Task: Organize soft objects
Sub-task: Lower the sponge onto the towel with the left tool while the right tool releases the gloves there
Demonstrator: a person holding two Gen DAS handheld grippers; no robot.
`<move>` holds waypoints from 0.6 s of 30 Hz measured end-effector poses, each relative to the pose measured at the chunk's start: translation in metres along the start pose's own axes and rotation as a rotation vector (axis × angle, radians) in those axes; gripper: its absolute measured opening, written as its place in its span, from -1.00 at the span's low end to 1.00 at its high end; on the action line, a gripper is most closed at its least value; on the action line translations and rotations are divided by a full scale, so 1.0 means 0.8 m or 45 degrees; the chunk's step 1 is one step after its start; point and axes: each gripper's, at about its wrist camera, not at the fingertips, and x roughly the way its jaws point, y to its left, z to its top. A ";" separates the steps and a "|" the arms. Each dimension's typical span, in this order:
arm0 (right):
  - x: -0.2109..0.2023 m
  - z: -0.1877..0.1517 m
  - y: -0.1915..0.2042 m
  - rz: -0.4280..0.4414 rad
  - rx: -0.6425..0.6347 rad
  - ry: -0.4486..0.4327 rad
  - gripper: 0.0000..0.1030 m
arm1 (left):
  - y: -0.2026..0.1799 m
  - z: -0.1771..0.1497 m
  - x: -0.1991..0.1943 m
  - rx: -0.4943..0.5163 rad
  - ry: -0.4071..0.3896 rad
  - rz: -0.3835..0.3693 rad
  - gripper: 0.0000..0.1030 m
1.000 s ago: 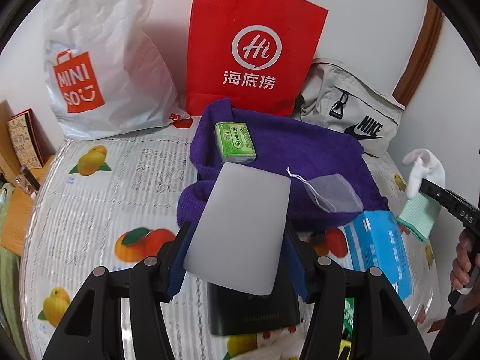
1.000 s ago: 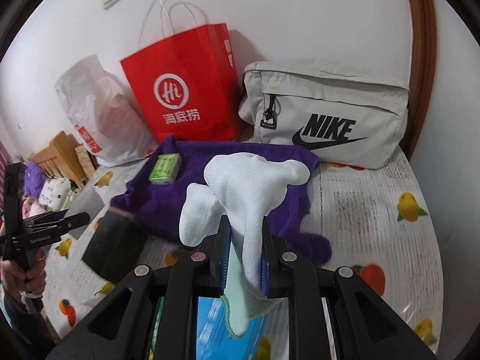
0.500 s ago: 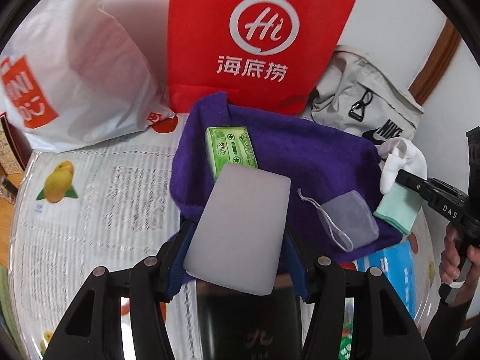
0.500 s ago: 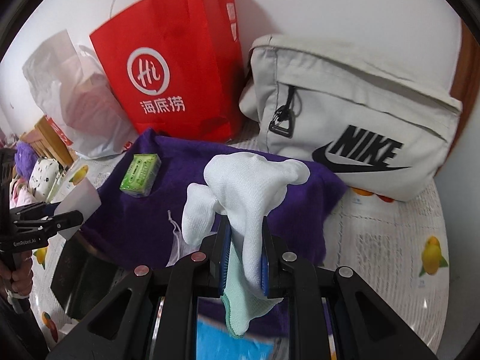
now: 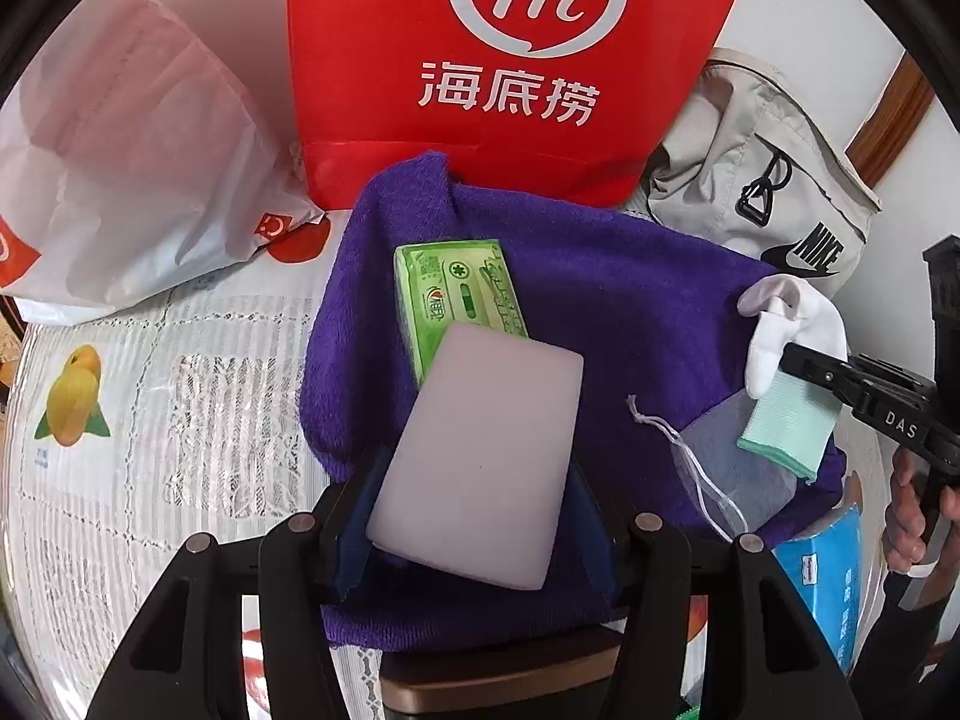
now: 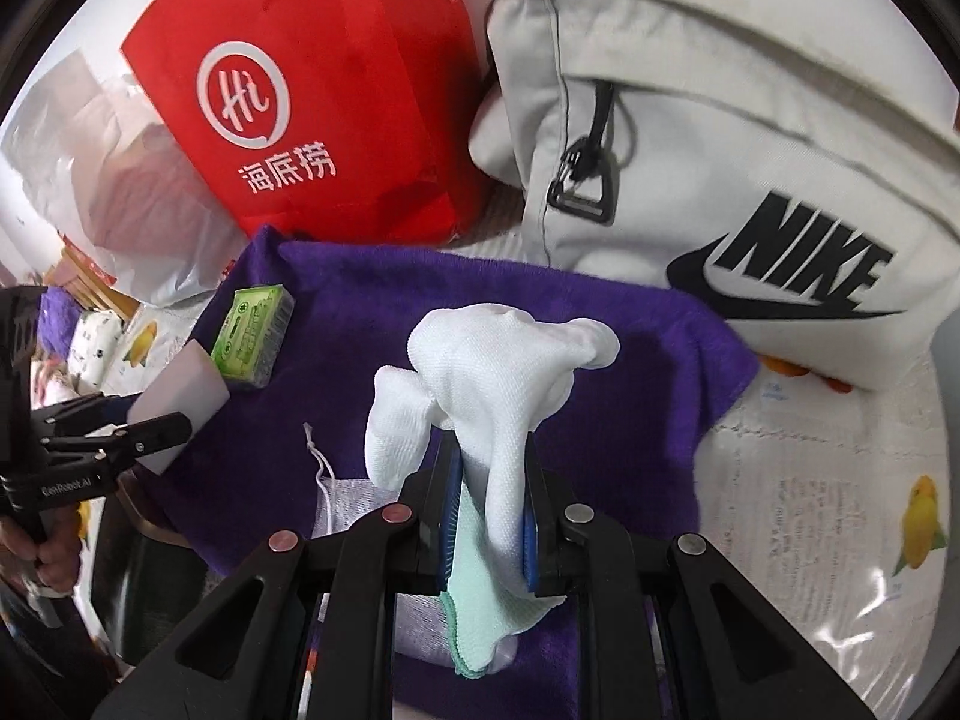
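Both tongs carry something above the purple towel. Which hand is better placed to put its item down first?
Probably the left. The left tongs hold the pale rectangular sponge over bare purple towel; the right tongs hold the white sock above the mesh drawstring pouch.
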 end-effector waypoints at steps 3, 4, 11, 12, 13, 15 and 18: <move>0.008 0.005 0.000 -0.004 0.004 0.027 -0.63 | -0.002 0.001 0.005 0.007 0.010 0.007 0.07; 0.011 0.005 0.000 -0.007 0.005 0.037 -0.63 | -0.001 0.002 0.006 0.008 0.012 0.007 0.07; 0.018 0.003 0.002 -0.017 -0.006 0.057 -0.48 | 0.001 0.002 0.011 0.011 0.021 -0.013 0.15; 0.016 0.002 0.003 -0.016 -0.009 0.051 -0.32 | 0.000 0.003 0.012 0.008 0.024 -0.028 0.21; 0.013 0.001 0.003 -0.014 -0.017 0.043 -0.05 | 0.000 0.002 0.012 0.009 0.028 -0.040 0.39; 0.007 -0.001 0.005 -0.028 -0.042 0.023 0.23 | -0.002 0.002 0.009 0.013 0.015 -0.048 0.52; -0.007 -0.006 0.007 -0.069 -0.062 -0.014 0.25 | -0.006 0.001 0.002 0.017 -0.010 -0.020 0.53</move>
